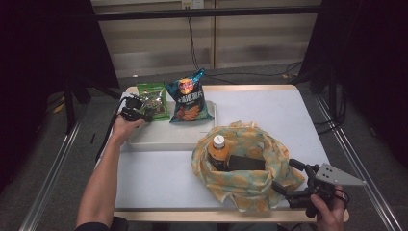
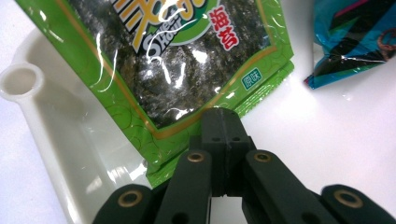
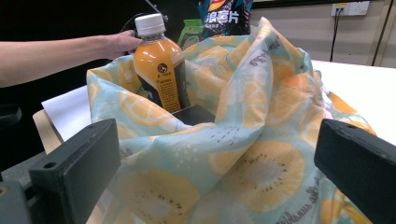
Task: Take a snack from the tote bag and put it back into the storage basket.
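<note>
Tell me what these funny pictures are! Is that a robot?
No robot: a person holds a pinching tool in each hand. One camera looks down from above; one rides on each tool. The left gripper is pinched shut on a green seaweed packet in a white tray, beside blue chips. The right gripper is open at a fruit-print cloth bag holding an orange juice bottle and something dark.

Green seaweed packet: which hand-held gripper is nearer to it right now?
Left. The left hand-held gripper is shut on the green seaweed packet at its lower edge, over the white tray. The right hand-held gripper is open, across the table by the fruit-print bag.
</note>
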`<state>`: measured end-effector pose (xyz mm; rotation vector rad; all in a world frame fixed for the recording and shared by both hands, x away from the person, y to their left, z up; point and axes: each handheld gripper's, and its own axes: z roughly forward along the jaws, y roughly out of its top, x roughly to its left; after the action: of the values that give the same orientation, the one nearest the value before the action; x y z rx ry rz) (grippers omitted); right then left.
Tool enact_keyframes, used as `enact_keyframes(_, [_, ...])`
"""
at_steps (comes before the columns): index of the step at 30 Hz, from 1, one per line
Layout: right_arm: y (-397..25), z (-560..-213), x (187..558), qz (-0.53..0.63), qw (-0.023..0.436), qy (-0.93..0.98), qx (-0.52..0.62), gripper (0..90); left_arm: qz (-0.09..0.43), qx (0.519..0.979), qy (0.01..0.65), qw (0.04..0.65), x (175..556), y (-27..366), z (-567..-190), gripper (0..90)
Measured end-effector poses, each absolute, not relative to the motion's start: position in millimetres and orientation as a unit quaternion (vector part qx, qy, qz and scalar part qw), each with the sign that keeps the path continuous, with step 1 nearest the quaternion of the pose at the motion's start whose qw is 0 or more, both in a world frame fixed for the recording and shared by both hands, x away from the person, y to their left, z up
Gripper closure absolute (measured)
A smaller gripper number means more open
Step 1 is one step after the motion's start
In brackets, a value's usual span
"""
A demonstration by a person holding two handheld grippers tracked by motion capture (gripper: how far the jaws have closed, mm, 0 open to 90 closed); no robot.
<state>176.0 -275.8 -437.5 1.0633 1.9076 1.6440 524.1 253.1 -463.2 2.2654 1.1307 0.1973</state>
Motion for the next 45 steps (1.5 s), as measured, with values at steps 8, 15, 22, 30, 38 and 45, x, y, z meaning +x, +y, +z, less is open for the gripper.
enact_keyframes(8, [-277.2,-437.3,175.2,0.587,0.205,0.685,0.380,0.0,0.079,0.847,0.418,0.318,516.4,254.9,-459.6,90.0])
enact_keyframes(15, [-276.7,-437.1,175.5,0.588,0.205,0.684,0.381,0.0,0.082,0.842,0.412,0.339,504.6,260.0,-454.9,85.6])
enact_keyframes(22, [-276.0,-436.3,175.5,0.587,0.207,0.684,0.380,0.0,0.087,0.831,0.403,0.374,484.9,266.7,-449.4,81.1])
enact_keyframes(30, [-278.2,-432.8,174.9,0.589,0.214,0.678,0.385,0.0,0.092,0.810,0.406,0.414,461.9,281.3,-440.1,73.8])
enact_keyframes(38, [-276.5,-431.1,176.2,0.588,0.212,0.682,0.378,0.0,0.103,0.802,0.394,0.437,433.5,293.2,-433.4,64.8])
enact_keyframes(45, [-275.7,-430.4,177.5,0.588,0.214,0.681,0.380,0.0,0.121,0.808,0.368,0.443,407.9,287.2,-425.3,56.4])
